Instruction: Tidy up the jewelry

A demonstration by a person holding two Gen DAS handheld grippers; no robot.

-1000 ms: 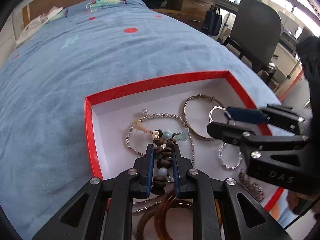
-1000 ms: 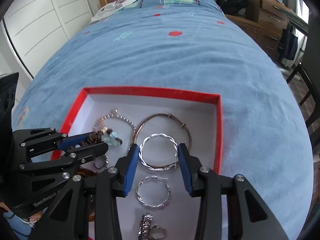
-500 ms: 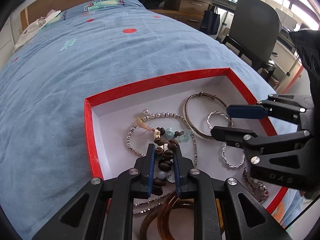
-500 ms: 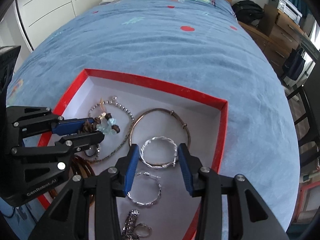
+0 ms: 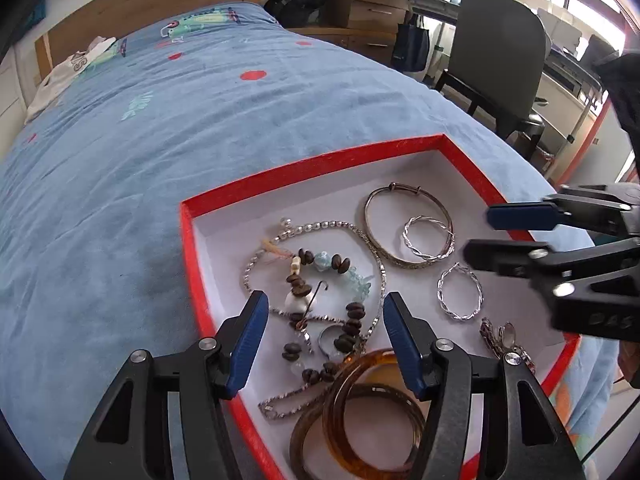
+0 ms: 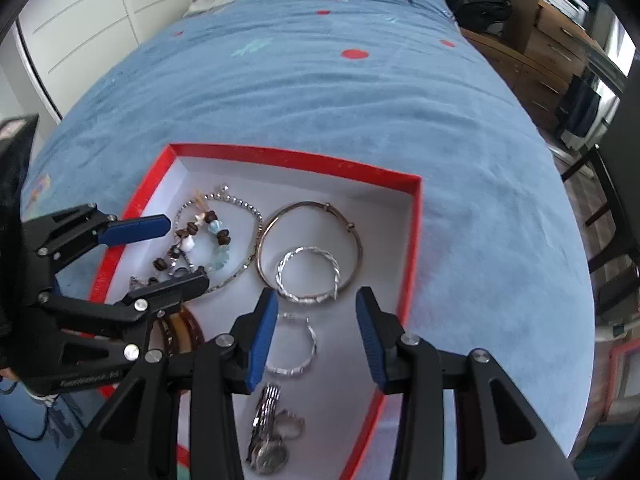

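A red box with a white inside (image 5: 304,168) (image 6: 298,156) lies on the blue bed. In it a brown and blue bead bracelet (image 5: 340,272) (image 6: 218,236) lies loose on a silver bead chain (image 5: 320,226). Beside them lie a thin metal bangle (image 5: 408,200) (image 6: 308,210), two twisted silver hoops (image 5: 428,236) (image 5: 460,292), amber bangles (image 5: 372,412) and a watch (image 6: 268,432). My left gripper (image 5: 322,328) is open and empty just above the bead bracelet. My right gripper (image 6: 314,328) is open and empty over the hoops (image 6: 308,276).
The blue bedspread (image 5: 160,140) spreads all around the box. A black chair (image 5: 500,56) and wooden drawers (image 5: 368,4) stand to the right of the bed. White wardrobe doors (image 6: 92,24) are on the left. A wooden headboard (image 5: 140,4) is at the far end.
My left gripper opened and let go of the bead bracelet, which now lies in the box. Both grippers have drawn back and up a little.
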